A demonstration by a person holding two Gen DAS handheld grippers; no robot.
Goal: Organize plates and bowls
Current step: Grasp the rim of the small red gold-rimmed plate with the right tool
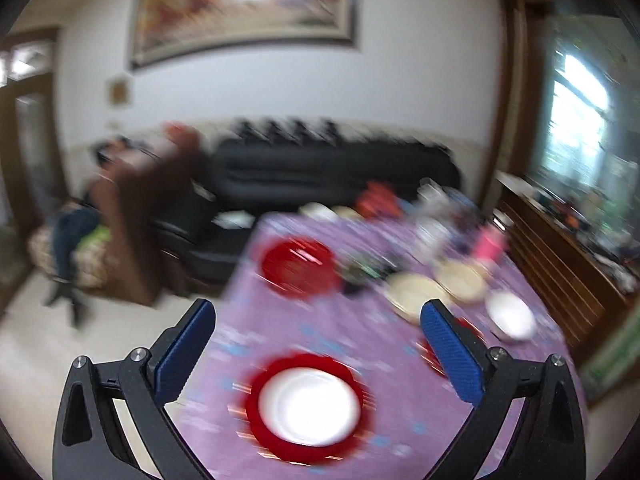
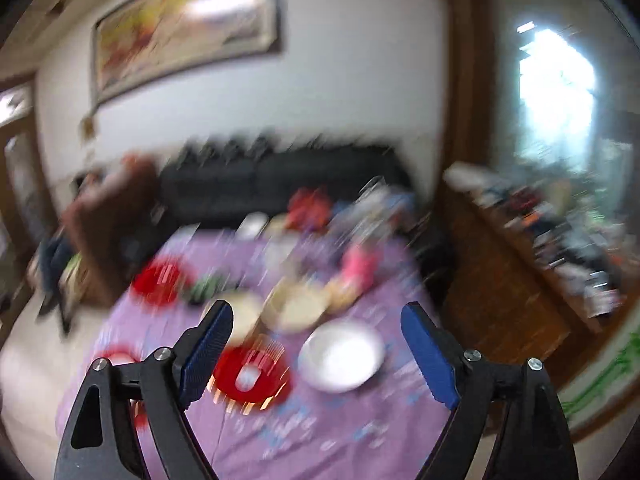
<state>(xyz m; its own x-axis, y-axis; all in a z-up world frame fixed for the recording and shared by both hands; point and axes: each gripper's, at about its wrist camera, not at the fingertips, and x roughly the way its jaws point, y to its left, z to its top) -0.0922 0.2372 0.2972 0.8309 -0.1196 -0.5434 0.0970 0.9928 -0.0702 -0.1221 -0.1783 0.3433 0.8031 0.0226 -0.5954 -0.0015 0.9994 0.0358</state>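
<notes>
Both views heavily motion-blurred; fine detail not readable

Left gripper (image 1: 316, 322): jaws spread wide, nothing between the blue pads (image 1: 452, 354), no contact with any dish. Aimed obliquely down over the near part of the table (image 1: 248, 344), covered in purple cloth.

Right gripper (image 2: 318, 338): jaws spread wide, empty, held above the table (image 2: 320, 432).

Dish positions, left wrist view:
- White bowl (image 1: 310, 404), mouth up, seated inside a red plate (image 1: 256, 412), nearest the camera, between and below the two fingers
- Second red plate (image 1: 298, 268), lying flat, further back on the left side
- Two cream plates, one (image 1: 416, 294) just beside the other (image 1: 460, 280), right of centre
- White bowl (image 1: 512, 316), mouth up, near the right edge
- Part of another red dish (image 1: 430, 354) just behind the right-hand finger, mostly hidden

All dishes round, so no long axis to state; all appear to sit level with open face upward.

Right wrist view: red plate (image 2: 252, 376) with a small white patch at centre, just beside a white bowl (image 2: 342, 358); cream dishes (image 2: 298, 308) behind them; red plate (image 2: 162, 282) far left.

Count in left view: three red, two cream, two white. Clutter at the far end of the table too blurred to identify
</notes>
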